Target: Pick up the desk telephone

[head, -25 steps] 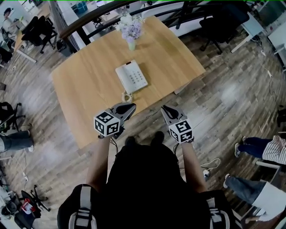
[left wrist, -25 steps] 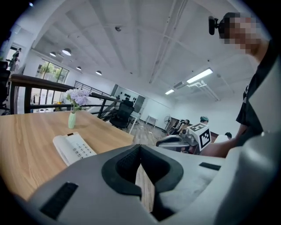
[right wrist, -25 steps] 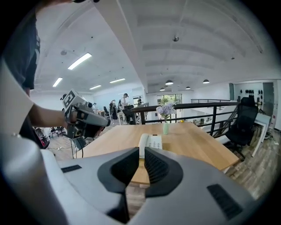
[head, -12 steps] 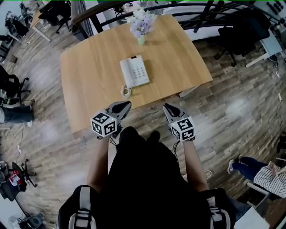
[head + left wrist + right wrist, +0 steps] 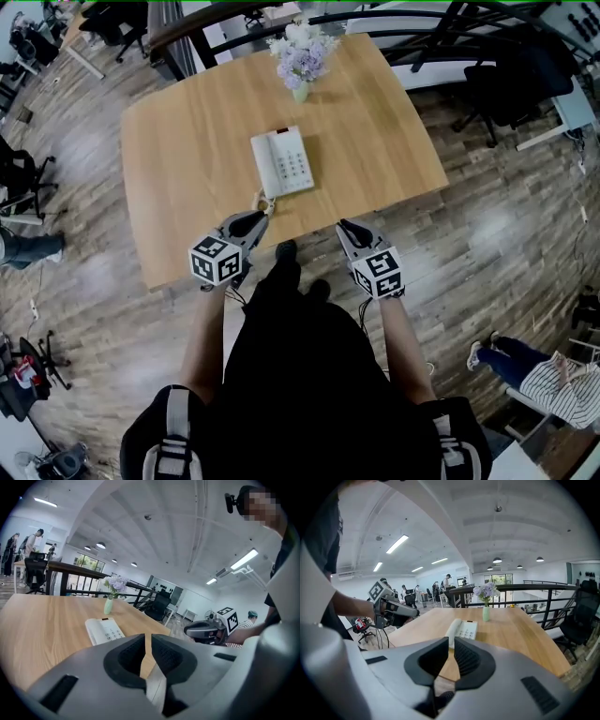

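- The left gripper (image 5: 146, 641) is pressing its two jaws together. Only a thin line is showing between them, and it is holding nothing.
- The right gripper (image 5: 451, 644) is doing the same: its jaws are closed, with nothing in them.
- Each gripper view is showing the other gripper off to one side, held out by a bare arm. The closed jaws are showing up close only in each gripper's own view.
- In the head view, the left gripper's tip is reaching just over the near edge of the wooden table (image 5: 178, 150). The right gripper is hanging just off that edge, over the floor.
- The desk telephone (image 5: 282, 162) is lying flat near the middle of the table, ahead of both grippers. Neither one is touching it.
- Only the head view is showing the phone's curly cord (image 5: 266, 201). The cord is lying between the phone and the left gripper's tip.
- A small green vase of purple flowers (image 5: 302, 58) is standing upright beyond the phone, near the far edge.
- The right gripper view is showing a black railing (image 5: 534, 588) behind the table.
- The left gripper view is showing people far away at another desk (image 5: 23, 564).
- Only the head view is showing a person in a striped top (image 5: 555, 386) at the lower right.
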